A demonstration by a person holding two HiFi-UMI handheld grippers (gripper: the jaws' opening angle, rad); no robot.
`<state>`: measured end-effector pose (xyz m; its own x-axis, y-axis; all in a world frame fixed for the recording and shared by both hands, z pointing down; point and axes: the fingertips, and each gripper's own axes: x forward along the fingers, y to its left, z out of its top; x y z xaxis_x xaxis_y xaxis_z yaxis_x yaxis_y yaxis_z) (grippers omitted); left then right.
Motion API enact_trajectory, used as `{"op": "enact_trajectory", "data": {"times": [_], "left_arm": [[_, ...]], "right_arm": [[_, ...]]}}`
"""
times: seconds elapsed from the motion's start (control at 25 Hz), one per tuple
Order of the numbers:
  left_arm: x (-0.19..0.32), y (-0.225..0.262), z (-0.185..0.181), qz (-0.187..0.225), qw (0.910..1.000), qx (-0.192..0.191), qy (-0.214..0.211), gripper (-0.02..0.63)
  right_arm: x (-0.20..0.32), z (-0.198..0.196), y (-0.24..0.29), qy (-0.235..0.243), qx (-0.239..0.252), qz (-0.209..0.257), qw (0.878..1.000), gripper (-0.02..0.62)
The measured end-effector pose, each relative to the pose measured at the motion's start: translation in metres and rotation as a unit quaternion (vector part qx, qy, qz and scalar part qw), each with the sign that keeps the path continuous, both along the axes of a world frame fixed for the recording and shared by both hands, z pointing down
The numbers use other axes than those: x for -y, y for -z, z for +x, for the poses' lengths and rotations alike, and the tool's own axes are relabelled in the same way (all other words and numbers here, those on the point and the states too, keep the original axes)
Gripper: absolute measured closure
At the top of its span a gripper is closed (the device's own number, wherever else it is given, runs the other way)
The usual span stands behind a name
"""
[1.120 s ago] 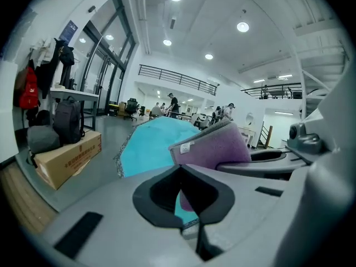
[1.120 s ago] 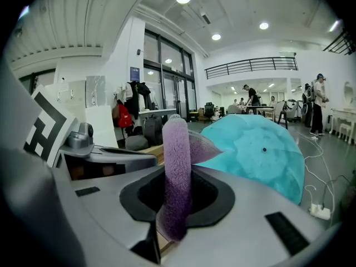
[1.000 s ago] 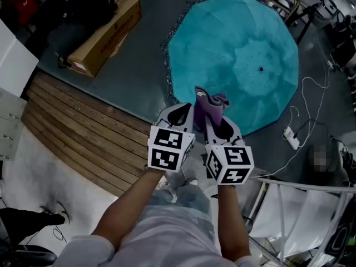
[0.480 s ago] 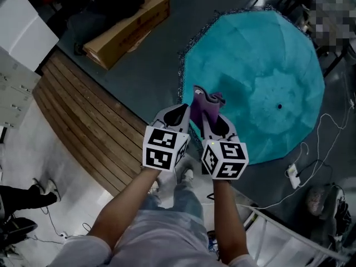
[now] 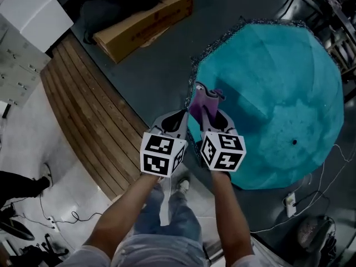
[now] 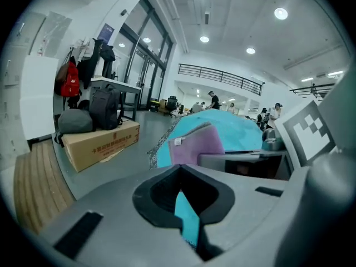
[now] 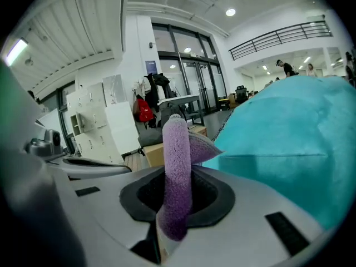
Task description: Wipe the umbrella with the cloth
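Note:
The open teal umbrella (image 5: pixel 272 104) lies canopy-up on the dark floor, to the right in the head view. A purple cloth (image 5: pixel 204 100) sticks up out of my right gripper (image 5: pixel 208 115), which is shut on it. In the right gripper view the cloth (image 7: pixel 177 171) stands folded between the jaws, with the umbrella (image 7: pixel 289 149) filling the right side. My left gripper (image 5: pixel 177 118) is beside the right one, shut with nothing in it, over the umbrella's near left edge. The left gripper view shows the cloth (image 6: pixel 194 146) against the umbrella (image 6: pixel 233 129). Both grippers are well above the floor.
A long cardboard box (image 5: pixel 146 24) lies on the floor beyond the umbrella's left edge, with backpacks (image 6: pixel 105 107) behind it. A wooden slat platform (image 5: pixel 89 115) runs along the left. A power strip with cables (image 5: pixel 289 204) lies at the lower right. White cabinets (image 5: pixel 33 10) stand at upper left.
The umbrella and the box have slid right and down in the head view as the person moved. Both grippers stay side by side, and the cloth is still held.

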<state>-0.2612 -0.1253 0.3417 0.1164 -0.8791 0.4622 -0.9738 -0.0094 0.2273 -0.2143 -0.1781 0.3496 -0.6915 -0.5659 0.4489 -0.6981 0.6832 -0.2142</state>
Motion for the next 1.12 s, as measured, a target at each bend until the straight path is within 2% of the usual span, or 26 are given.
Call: {"op": "enact_trajectory", "data": {"times": [0.16,0.52,0.76,1.12], "left_arm": [[0.023,-0.036,-0.026,-0.003,0.9999,-0.014,-0.001,0.600],[0.072,-0.093,-0.084,-0.011,0.9986,-0.034,-0.038,0.600],[0.091,-0.109,-0.100,-0.009,0.9971,-0.044,-0.061,0.600],[0.103,-0.122,-0.093,-0.016,0.9944,-0.054,-0.090,0.600]], "right_arm": [[0.026,-0.037,-0.036,0.000,-0.012,-0.004,1.000,0.518],[0.079,-0.102,-0.098,-0.044,-0.041,-0.010,0.998,0.518],[0.120,-0.109,-0.123,-0.095,-0.038,-0.013,0.995,0.518],[0.133,-0.095,-0.136,-0.121,-0.048,-0.022,0.991,0.518]]}}
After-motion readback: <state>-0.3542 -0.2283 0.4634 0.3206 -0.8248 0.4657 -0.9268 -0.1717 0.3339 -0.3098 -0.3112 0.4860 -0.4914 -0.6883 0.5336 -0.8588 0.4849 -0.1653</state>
